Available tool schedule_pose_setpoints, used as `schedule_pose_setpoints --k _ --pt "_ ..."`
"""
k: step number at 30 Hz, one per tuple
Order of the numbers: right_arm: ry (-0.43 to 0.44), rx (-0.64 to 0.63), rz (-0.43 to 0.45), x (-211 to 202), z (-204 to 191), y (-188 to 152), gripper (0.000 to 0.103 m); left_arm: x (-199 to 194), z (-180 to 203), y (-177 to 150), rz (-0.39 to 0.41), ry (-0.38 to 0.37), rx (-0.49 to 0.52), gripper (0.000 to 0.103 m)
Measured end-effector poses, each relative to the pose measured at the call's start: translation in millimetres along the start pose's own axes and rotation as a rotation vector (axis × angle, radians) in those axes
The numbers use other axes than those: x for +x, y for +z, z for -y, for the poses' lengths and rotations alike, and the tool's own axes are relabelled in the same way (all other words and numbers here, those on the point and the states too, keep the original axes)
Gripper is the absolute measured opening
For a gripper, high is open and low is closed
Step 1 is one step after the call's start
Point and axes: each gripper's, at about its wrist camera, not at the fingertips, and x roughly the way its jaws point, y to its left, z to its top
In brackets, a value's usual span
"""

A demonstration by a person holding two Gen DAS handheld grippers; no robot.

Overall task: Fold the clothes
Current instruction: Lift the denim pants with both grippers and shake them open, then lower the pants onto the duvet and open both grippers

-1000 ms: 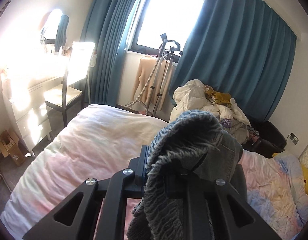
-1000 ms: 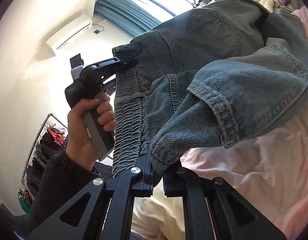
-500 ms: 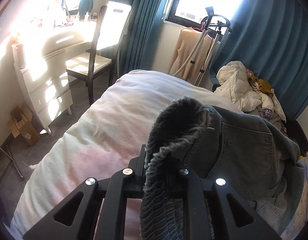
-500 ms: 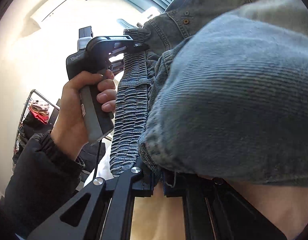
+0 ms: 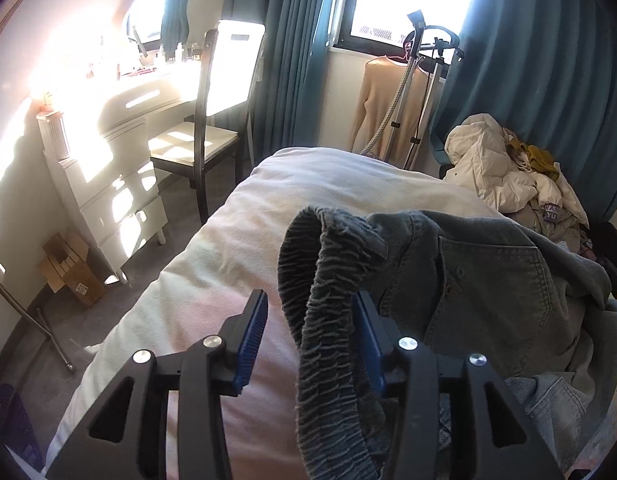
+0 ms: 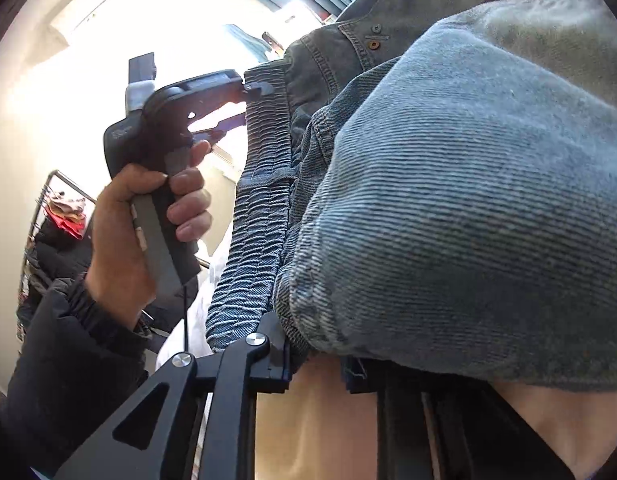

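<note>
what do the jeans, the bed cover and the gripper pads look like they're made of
Jeans: washed blue-grey denim, matte; diagonal twill ribs, topstitched seams and a rivet show, with a ruched elastic waistband.
Bed cover: soft woven fabric, probably cotton, matte, creased, cream fading to pink.
Pads on the left hand-held gripper: blue, finely ribbed, likely rubber or soft plastic.

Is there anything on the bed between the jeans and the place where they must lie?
Nothing visible. The jeans already rest on the bed, and the cover beside them is bare. The left gripper is opening around the waistband.
</note>
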Motion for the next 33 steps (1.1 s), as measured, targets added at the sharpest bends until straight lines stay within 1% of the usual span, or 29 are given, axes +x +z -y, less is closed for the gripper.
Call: schedule_pose_setpoints --k 1,3,4,5,6,7,10,13,14,15,18,21,24,25,28,30,33 --pt "-0.03 -0.013 -0.013 -4.4 -4.3 -1.5 0.021 -12.1 -2.7 -1.8 0.016 0.007 -0.002 0.048" --pt "-0.057 -0.021 -0.022 -17.1 -10.7 -5.3 0.023 -32.7 -4.8 -5.5 0.032 0.019 0.008 0.049" --pt "-0.063 -0.022 -0.028 -23.7 -13.0 -7.1 0.033 -42.3 -4.7 -7.5 0.036 0.021 0.013 0.049" --pt "-0.063 -0.023 -0.029 -31.4 -6.4 -19.5 0.057 -51.6 -2.8 -9.4 0.041 0.017 0.013 0.049" --pt "-0.06 -0.024 -0.029 -39.7 3.8 -36.3 0.067 -60.9 -0.6 -11.4 0.047 0.012 0.012 0.049" --pt "-0.061 -0.02 -0.025 -47.6 7.3 -43.7 0.08 -70.1 1.6 -13.4 0.053 0.007 0.011 0.049" --pt "-0.069 0.001 0.0 -73.6 7.5 -48.6 0.08 -95.0 17.5 -22.4 0.069 -0.018 0.023 0.049" --pt "-0.084 0.021 0.032 -102.0 5.5 -49.0 0.08 -113.7 40.5 -35.5 0.083 -0.038 0.059 0.049" --pt "-0.097 0.021 0.045 -96.9 2.9 -39.2 0.08 -119.1 49.2 -40.4 0.086 -0.045 0.073 0.049" --pt "-0.111 0.019 0.057 -102.1 4.1 -37.0 0.08 -123.6 58.5 -46.1 0.086 -0.049 0.086 0.049" --pt "-0.153 0.016 0.098 -155.5 17.1 -44.8 0.08 -134.5 86.2 -64.5 0.082 -0.077 0.119 0.049" --pt "-0.189 0.021 0.146 -218.7 15.9 -63.0 0.08 -144.5 117.1 -84.1 0.079 -0.108 0.152 0.049" --pt "-0.234 0.029 0.195 -269.5 26.4 -69.9 0.079 -149.5 146.6 -96.1 0.06 -0.164 0.159 0.049" --pt "-0.246 0.033 0.212 -278.8 28.5 -70.1 0.079 -151.2 156.9 -99.6 0.052 -0.19 0.16 0.049" --pt "-0.255 0.045 0.272 -295.8 41.0 -79.8 0.078 -158.2 183.3 -104.2 0.054 -0.229 0.158 0.049" --pt "-0.254 0.065 0.314 -313.2 53.2 -89.8 0.078 -162.9 200.8 -107.1 0.055 -0.254 0.157 0.049" --pt "-0.256 0.125 0.345 -324.0 79.0 -90.8 0.077 -162.5 223.5 -113.3 0.056 -0.277 0.158 0.049"
